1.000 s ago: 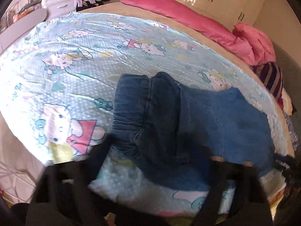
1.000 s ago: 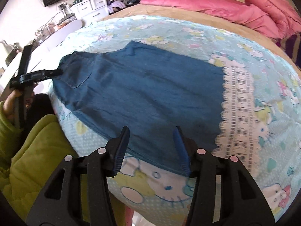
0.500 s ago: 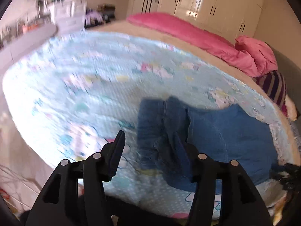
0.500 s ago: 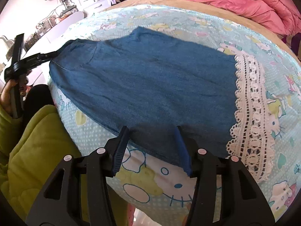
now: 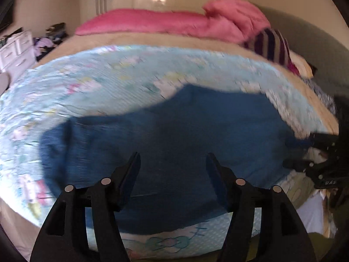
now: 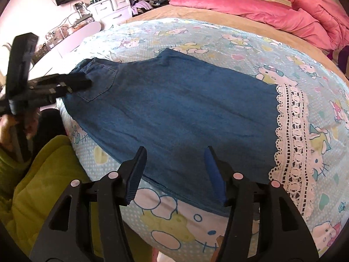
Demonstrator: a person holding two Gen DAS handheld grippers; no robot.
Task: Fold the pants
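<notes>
Left wrist view, blurred: the left gripper (image 5: pixel 172 161) hangs with jaws spread wide, holding nothing, over the pants (image 5: pixel 174 135), which lie flat near the front edge of the bed (image 5: pixel 98 80); the right gripper (image 5: pixel 305 152) sits at their right end. Right wrist view: the right gripper (image 6: pixel 174 159) gapes empty over the pants' (image 6: pixel 174 109) near edge, beside the lace hem (image 6: pixel 292 139); the left gripper (image 6: pixel 82 83) tips touch the pocket (image 6: pixel 98 83) corner, and their state cannot be told from here
</notes>
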